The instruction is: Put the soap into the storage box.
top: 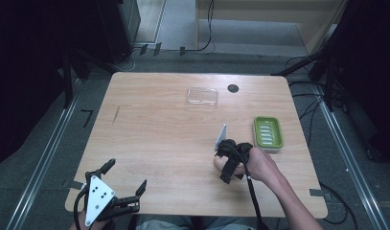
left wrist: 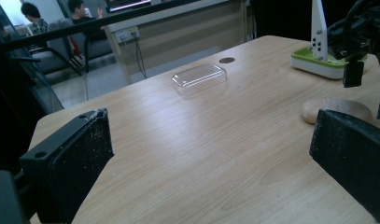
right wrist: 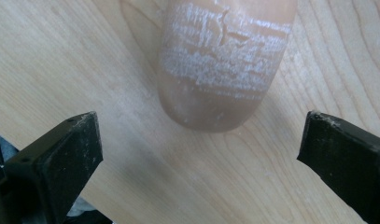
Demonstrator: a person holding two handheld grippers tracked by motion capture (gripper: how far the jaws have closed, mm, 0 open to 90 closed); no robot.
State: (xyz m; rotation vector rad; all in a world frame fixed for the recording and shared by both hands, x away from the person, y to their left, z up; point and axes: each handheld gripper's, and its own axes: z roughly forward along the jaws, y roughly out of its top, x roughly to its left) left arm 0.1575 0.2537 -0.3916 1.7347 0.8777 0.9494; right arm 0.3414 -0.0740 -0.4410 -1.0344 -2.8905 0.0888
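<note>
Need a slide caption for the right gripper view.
Open right claw poised over a tan soap bar lying on the wooden table.

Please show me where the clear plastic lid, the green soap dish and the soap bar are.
clear plastic lid [top: 202,96]: high view, middle of its flat top.
green soap dish [top: 268,132]: high view, ridged inner floor.
soap bar [right wrist: 225,56]: right gripper view, its whitish scuffed top face.
</note>
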